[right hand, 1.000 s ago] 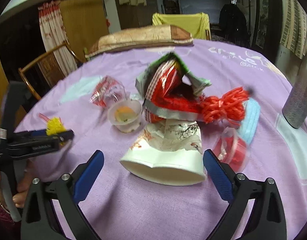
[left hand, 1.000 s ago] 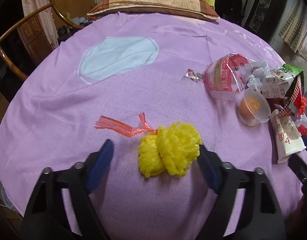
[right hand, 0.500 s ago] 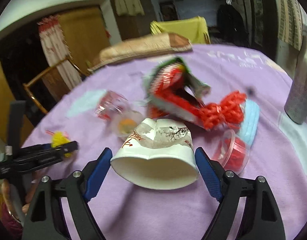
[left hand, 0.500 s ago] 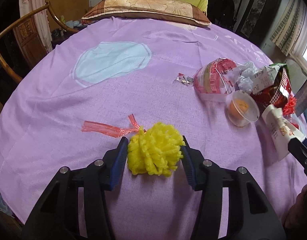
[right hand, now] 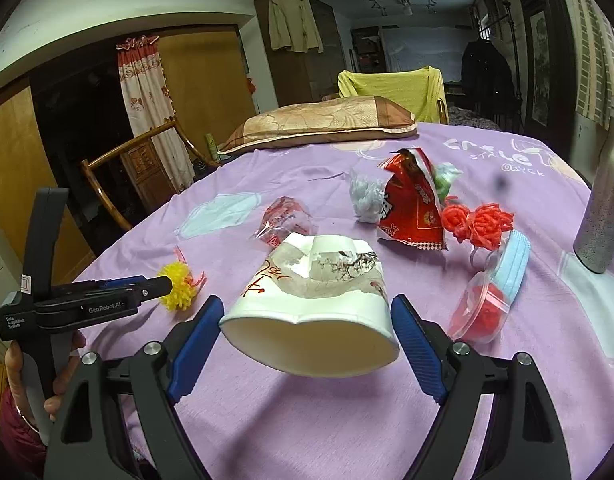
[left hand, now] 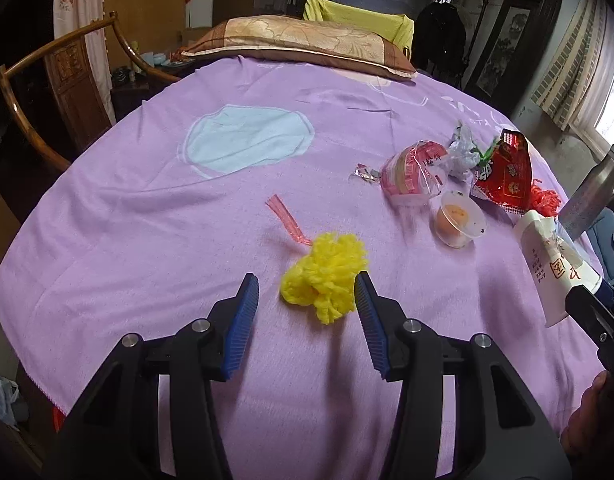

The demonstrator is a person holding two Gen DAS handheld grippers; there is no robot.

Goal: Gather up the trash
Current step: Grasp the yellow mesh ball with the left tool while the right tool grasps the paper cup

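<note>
A purple sheet (left hand: 155,216) covers the surface that fills both views, with a pillow (left hand: 303,44) along its far edge near the top of each frame. The trash lies scattered at the right of the left wrist view.

The largest piece, a crushed paper cup (right hand: 311,304), sits at lower centre of the right wrist view, mouth toward the camera. The right gripper (right hand: 307,344) has its jaws clamped on the cup's two sides, and the cup appears raised off the sheet. Behind it, in the upper middle of that frame, stand a red snack bag (right hand: 413,212) and a red yarn bundle (right hand: 479,222).

The yellow yarn pom-pom (left hand: 327,276) is at centre of the left wrist view. The left gripper (left hand: 305,312) has its jaws pinching it at its near edge, right pad pressed in, most of the ball sticking out beyond the tips; a red plastic strip (left hand: 287,220) trails from it.

Both pickups look made. The next move calls for carrying each piece to a bin, which is not in view, keeping the shallow hold on the pom-pom firm.
</note>
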